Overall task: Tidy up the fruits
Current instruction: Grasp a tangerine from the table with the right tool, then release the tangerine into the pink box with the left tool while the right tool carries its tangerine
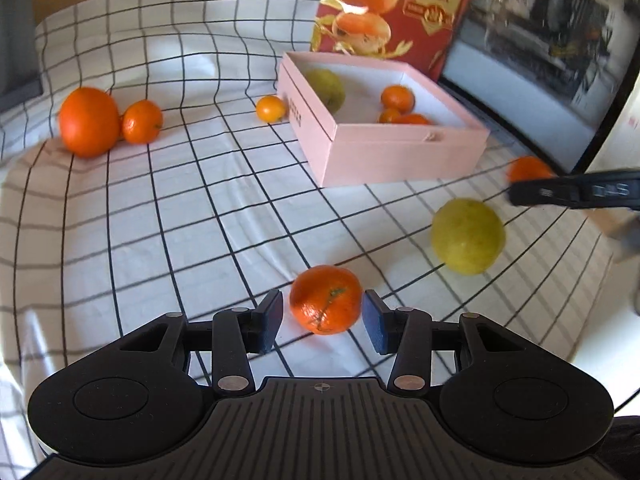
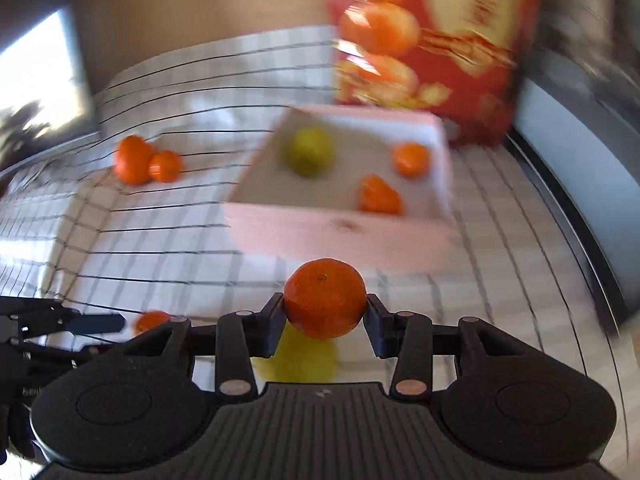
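Note:
My left gripper is open, its pads on either side of a mandarin that lies on the checked cloth. My right gripper is shut on another mandarin and holds it in the air in front of the pink box. The box holds a green fruit and small mandarins. A green fruit lies on the cloth to the right; it shows below my right gripper. The right gripper shows at the right edge of the left wrist view.
A large orange and a mandarin lie at the far left of the cloth. A small orange fruit sits against the box's left wall. A red fruit-printed bag stands behind the box. A dark screen leans at the right.

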Demonstrator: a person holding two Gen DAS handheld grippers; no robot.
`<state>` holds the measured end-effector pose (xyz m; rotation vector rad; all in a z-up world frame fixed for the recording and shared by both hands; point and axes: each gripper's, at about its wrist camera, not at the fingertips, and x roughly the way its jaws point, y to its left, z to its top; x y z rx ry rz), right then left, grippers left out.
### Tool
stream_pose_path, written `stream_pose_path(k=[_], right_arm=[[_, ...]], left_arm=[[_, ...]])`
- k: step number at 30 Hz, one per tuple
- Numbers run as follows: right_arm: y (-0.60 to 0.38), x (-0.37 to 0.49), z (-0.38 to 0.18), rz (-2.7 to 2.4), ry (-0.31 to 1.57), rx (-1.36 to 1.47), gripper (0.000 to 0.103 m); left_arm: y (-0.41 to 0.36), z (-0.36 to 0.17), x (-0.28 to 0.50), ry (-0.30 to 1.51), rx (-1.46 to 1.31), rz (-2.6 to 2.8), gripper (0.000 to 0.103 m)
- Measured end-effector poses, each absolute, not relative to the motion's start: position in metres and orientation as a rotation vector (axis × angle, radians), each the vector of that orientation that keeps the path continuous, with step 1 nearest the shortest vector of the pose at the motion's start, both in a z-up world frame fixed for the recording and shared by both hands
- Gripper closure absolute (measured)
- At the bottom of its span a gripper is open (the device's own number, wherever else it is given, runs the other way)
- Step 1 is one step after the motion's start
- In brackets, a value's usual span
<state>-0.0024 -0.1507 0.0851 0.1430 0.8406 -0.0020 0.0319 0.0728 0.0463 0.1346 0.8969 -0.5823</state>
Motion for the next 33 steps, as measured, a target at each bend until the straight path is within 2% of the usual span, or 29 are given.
stream_pose_path(k=[15,25,33], right_arm=[[-0.191,-0.055,0.05,-0.169,0.89,0.274,0.062],[-0.191,-0.048,0.067,-0.136,0.824,0.232,0.061],[-0.191,-0.039,0.072,-0.12,0.799,0.234,0.061]], left_arm=[[0.054,0.037,0.042,0.932,0.198,-0.575,0.052],[0.025,0.132,0.09,0.719,0.066,-0.671,0.052],[-0.015,0.18,0.151,0.656,-0.016,-0.702,0.052]])
